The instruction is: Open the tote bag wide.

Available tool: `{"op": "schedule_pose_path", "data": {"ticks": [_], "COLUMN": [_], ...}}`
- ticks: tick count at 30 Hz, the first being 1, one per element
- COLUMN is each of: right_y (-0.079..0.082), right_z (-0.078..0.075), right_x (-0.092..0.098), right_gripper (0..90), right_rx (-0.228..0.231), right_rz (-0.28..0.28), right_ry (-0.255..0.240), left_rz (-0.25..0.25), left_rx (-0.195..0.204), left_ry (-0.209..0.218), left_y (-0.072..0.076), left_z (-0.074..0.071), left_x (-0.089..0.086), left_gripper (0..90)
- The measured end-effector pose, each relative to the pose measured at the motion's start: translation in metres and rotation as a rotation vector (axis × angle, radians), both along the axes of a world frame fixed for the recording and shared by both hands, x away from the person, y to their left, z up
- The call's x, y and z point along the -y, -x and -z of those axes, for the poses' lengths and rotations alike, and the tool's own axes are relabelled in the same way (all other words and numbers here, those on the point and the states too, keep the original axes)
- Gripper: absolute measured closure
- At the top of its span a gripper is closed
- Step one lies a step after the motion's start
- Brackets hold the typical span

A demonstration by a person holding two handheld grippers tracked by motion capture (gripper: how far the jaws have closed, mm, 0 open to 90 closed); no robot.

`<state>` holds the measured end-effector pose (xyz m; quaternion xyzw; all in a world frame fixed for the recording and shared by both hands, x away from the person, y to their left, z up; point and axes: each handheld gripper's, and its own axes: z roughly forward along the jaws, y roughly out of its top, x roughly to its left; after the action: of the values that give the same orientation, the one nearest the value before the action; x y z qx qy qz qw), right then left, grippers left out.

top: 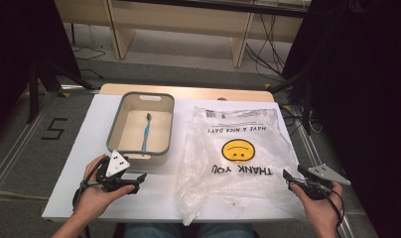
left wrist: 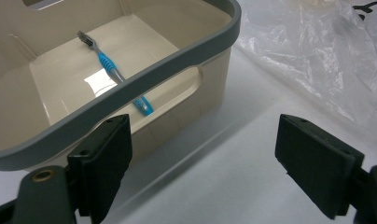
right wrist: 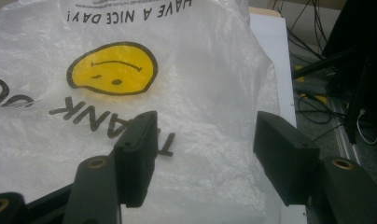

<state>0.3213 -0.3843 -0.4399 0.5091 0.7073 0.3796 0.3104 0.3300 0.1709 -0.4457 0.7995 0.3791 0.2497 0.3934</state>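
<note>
Overhead light falls brightly on the white tabletop, while the room around it sinks into near-black. Glare shines on the tub floor and on the crinkled plastic bag. All three pictures are soft and slightly grainy.

bag top: "HAVE A NICE DAY!"
bag bottom: "THANK YOU"
floor mark: "5"
</note>
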Motion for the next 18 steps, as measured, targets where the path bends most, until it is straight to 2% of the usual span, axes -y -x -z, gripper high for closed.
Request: {"op": "schedule_pose_path", "data": {"ticks": [8,18], "right_y": [-0.004,-0.008], "right_z": [0.000,0.002], "right_x": [-0.001,0.001], "right_gripper": [41.2,41.0], "right_rx": [-0.025,-0.078], "right_rz": [0.007,0.031], "right_ry": [0.004,0.015], "left_rz": [0.013,0.042], "left_rx": [-0.008,-0.009], "left_ry": [0.006,0.008], "left_y": [0.003,0.006], "left_z": [0.000,0.001], "left_x": [0.007,0.020], "left_gripper": [19.5,21.2]}}
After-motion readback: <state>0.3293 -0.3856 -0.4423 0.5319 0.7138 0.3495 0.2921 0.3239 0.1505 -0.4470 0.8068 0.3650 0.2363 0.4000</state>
